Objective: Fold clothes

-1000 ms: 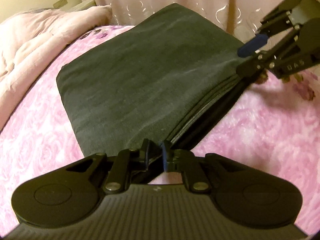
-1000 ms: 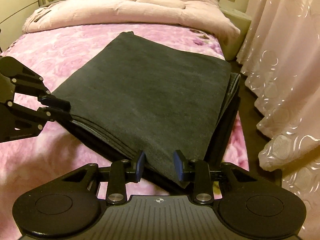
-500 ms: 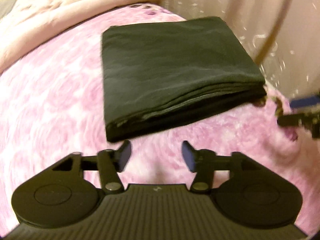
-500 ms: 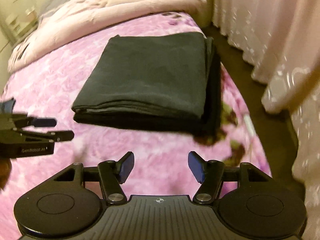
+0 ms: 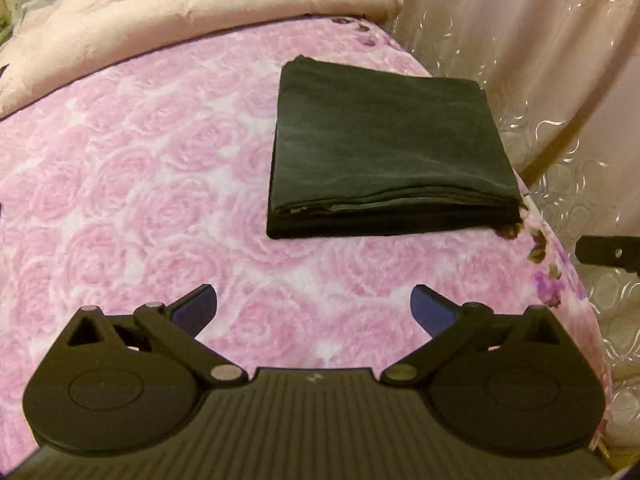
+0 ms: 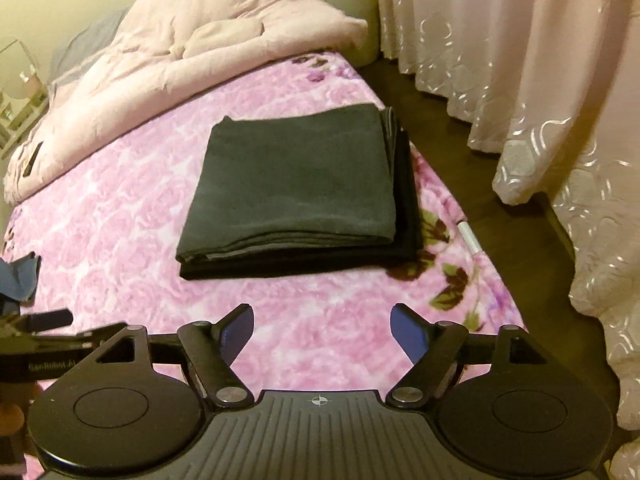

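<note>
A dark grey garment [image 5: 384, 148] lies folded into a neat rectangle on the pink rose-patterned bedspread [image 5: 140, 184], near the bed's right edge. The same folded garment [image 6: 296, 192] shows in the right wrist view. My left gripper [image 5: 314, 308] hangs above the bedspread, short of the garment's near edge, its jaws opening wide with nothing between them. My right gripper [image 6: 322, 330] is likewise raised and back from the garment, jaws still opening and empty. The left gripper's fingers [image 6: 44, 320] show at the left edge of the right wrist view.
A pale pink duvet [image 5: 180, 12] is bunched at the far end of the bed. Sheer curtains [image 6: 540, 80] hang along the right, with dark floor [image 6: 460, 140] between them and the bed. A small white stick [image 6: 469, 238] lies at the bed's right edge.
Both grippers let go of the garment's near edge, opened wide, and lifted up and back. The folded garment stays flat on the bed, now farther off in both views.
</note>
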### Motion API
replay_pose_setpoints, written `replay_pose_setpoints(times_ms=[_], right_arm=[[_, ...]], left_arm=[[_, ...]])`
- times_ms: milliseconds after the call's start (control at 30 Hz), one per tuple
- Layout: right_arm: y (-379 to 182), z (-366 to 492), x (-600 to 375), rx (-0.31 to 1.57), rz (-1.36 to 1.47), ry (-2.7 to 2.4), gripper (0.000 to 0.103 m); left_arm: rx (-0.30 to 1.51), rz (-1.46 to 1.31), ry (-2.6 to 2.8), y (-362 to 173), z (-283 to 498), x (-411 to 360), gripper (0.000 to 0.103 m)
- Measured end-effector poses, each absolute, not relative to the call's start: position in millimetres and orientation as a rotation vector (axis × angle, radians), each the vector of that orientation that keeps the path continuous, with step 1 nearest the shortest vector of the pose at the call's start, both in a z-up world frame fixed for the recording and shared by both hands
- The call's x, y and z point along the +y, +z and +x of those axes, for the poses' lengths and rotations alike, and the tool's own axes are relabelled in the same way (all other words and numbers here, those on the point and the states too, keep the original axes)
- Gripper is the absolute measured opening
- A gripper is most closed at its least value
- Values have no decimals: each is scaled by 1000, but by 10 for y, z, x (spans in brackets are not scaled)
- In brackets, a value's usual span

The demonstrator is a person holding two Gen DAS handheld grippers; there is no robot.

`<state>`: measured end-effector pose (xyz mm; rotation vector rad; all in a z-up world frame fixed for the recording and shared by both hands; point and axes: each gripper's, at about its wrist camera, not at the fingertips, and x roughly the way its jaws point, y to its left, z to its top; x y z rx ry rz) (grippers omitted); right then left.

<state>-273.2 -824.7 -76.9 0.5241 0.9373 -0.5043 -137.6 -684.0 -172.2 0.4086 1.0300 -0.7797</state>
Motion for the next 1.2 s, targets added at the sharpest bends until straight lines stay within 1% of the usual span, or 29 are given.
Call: replay_pose_setpoints(times_ms=[33,67,100,500,1200], right_arm=[[-724,-2748,-8219,932,524,-521,83],[-680,-2766,-8188,927,525,-537,90],[-643,-2784,-8159,923,525,-549,94],[-410,-2871,-7880,912,498,-564,94],[-353,-2850,-7704,922,448,-563,94]], left_arm=[[1029,410,-779,-1682,-1403,-6808,101],[1031,410,-779,-1650,-1423,-6784,101],[1034,410,-777,-1621,-1441,-6765,101],[1017,369,-780,-1342,-1498,-6682,101],[1015,317,-780,-1249,-1599,-6538,101]])
